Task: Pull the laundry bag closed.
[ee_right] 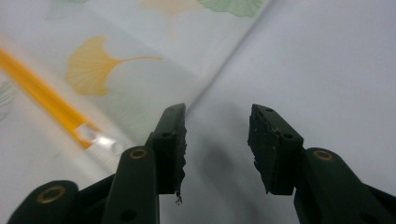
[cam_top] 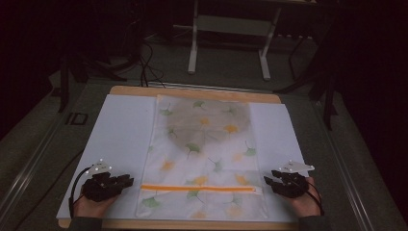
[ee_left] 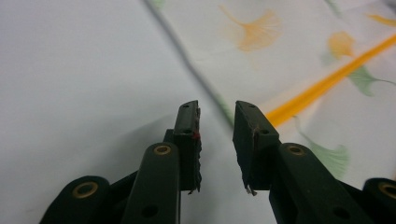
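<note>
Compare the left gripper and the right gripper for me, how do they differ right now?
The left gripper sits by the zipper's plain end on the bag; the right gripper sits by the zipper's pull end. The left's jaws stand narrower, the right's wider. Both are open, empty, and pointing inward at the bag's edges.

Pouch [cam_top: 202, 154], centre of the high view: thin, soft cloth, matt, faintly see-through at its upper part where a grey shape shows through; printed leaf pattern in orange and green. Orange zipper [cam_top: 199, 188] across its lower part: woven tape, matt, with a small shiny clear pull at the right end. White sheet [cam_top: 120, 139] under it: smooth, matt, paper-like. Desk [cam_top: 192, 91] edge at top: pale wood, smooth. Left gripper [ee_left: 217, 135] and right gripper [ee_right: 217, 140]: matt black plastic, brass-coloured rivets, pads rough and frayed at the edges.
</note>
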{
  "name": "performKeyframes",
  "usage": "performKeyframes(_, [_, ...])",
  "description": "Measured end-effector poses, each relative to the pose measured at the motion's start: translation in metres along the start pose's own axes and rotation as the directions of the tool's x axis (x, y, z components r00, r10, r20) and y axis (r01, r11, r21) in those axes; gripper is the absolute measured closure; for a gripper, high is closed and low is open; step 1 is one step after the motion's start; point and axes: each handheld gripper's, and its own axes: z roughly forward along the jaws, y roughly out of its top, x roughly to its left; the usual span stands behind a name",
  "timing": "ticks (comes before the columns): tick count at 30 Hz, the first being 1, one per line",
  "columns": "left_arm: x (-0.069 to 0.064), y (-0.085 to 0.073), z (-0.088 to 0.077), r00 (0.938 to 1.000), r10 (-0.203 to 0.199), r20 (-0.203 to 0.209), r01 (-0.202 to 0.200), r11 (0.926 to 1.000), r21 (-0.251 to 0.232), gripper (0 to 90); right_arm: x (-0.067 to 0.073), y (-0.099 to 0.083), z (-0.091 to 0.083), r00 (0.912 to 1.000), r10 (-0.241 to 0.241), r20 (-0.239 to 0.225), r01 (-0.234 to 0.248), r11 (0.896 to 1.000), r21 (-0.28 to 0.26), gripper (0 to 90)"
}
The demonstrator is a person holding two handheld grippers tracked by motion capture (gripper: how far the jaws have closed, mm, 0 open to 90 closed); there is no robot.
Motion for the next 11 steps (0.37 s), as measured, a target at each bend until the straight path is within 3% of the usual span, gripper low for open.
performKeyframes(4, [0.003, 0.000, 0.000, 0.9970, -0.005, -0.078, 0.003, 0.9997, -0.024, 68.8, 0.000, -0.007, 0.006, 0.9996, 0.014, 0.025, -0.013, 1.000, -0.020, 54.3])
performKeyframes(6, [0.004, 0.000, 0.002, 0.9920, -0.003, -0.126, -0.001, 0.9995, -0.031, 67.2, 0.002, -0.007, 0.009, 0.9990, 0.007, 0.043, -0.007, 1.000, -0.016, 53.6])
performKeyframes(9, [0.005, 0.001, 0.007, 0.9804, 0.002, -0.197, -0.009, 0.9993, -0.035, 62.8, 0.002, -0.008, 0.014, 0.9977, 0.028, 0.061, -0.027, 0.999, -0.021, 51.9])
performKeyframes(10, [0.005, 0.002, 0.009, 0.9725, -0.003, -0.233, -0.008, 0.9990, -0.044, 60.7, 0.001, -0.008, 0.015, 0.9958, 0.044, 0.080, -0.043, 0.999, -0.015, 50.7])
performKeyframes(11, [0.005, 0.001, 0.010, 0.9688, -0.005, -0.248, -0.007, 0.9989, -0.047, 58.4, -0.001, -0.009, 0.017, 0.9925, 0.062, 0.105, -0.060, 0.998, -0.017, 49.1])
